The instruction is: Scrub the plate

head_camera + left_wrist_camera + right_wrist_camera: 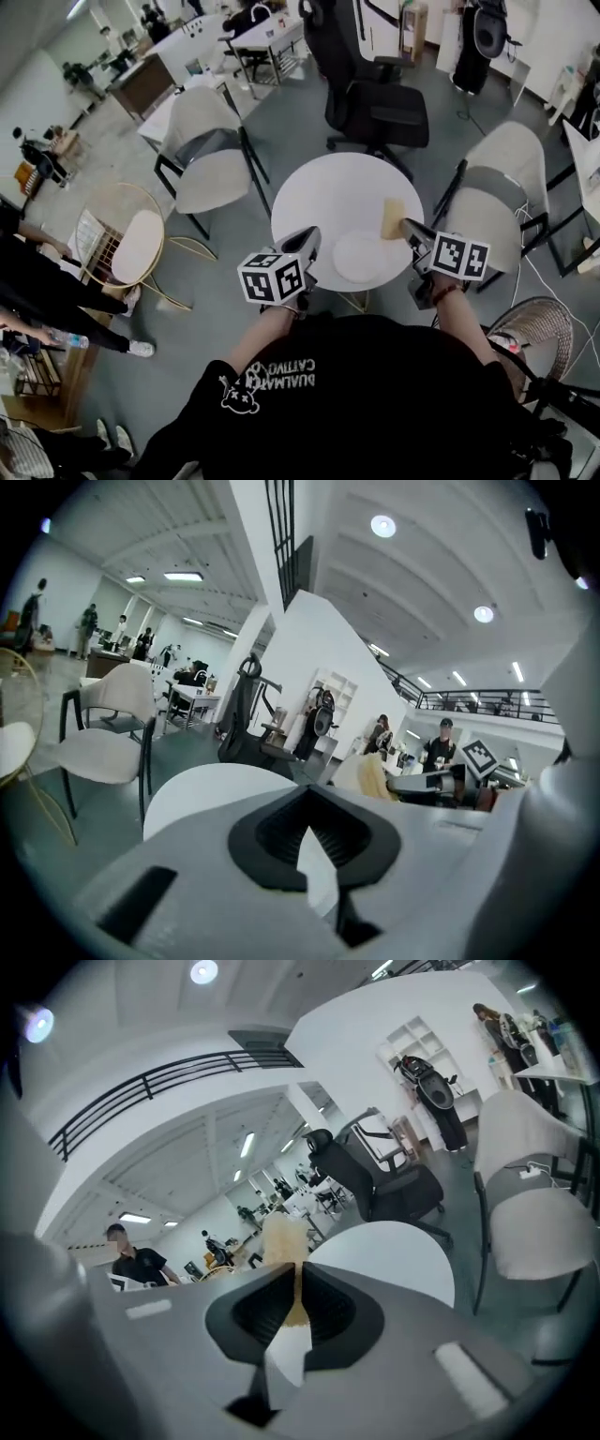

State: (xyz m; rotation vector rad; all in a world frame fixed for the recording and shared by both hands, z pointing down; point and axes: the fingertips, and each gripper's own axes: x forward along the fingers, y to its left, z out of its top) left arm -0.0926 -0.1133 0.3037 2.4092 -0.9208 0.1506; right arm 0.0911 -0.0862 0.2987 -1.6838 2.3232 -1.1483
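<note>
A white plate [361, 255] lies on the near side of the round white table [328, 192]. A tan sponge [394, 217] stands just beyond the plate's right rim, and my right gripper [410, 228] is shut on it. In the right gripper view the sponge [281, 1237] rises past the jaws and runs down into the narrow slit between them. My left gripper [307, 241] hovers at the table's near left edge, left of the plate, shut with nothing in it. From the left gripper view I see the sponge [371, 775] upright beside the right gripper [433, 785].
White chairs stand at the table's left [211, 150] and right [497, 202]. A black office chair [370, 98] stands behind the table, and a gold wire chair [131, 246] at the far left. People stand along the left edge [47, 291].
</note>
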